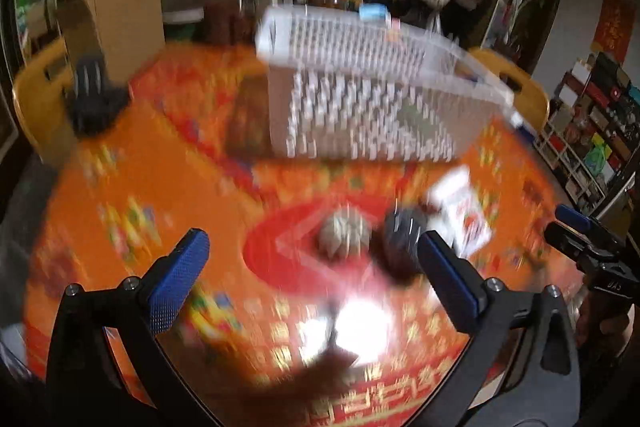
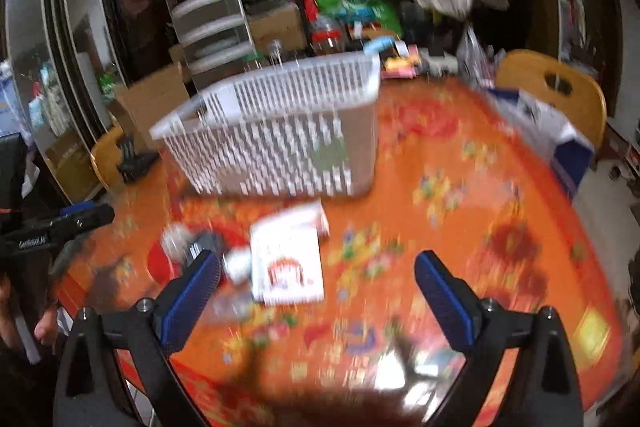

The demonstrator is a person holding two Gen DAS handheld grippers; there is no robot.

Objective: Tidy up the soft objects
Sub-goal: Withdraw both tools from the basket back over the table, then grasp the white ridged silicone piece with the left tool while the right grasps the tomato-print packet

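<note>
On the orange patterned tablecloth point(image 1: 120, 187) sit 2 small soft objects (both blurred): a grey bundle point(image 1: 345, 233), then a darker one point(image 1: 402, 229) touching it. Right of them lies a white packet point(image 2: 286, 263). Behind stands a white slatted basket point(image 2: 280, 131). The left gripper point(image 1: 308, 259) and right gripper point(image 2: 318, 277) hang wide open, empty.

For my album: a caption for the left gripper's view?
Open left gripper above an orange table, white basket beyond.
</note>
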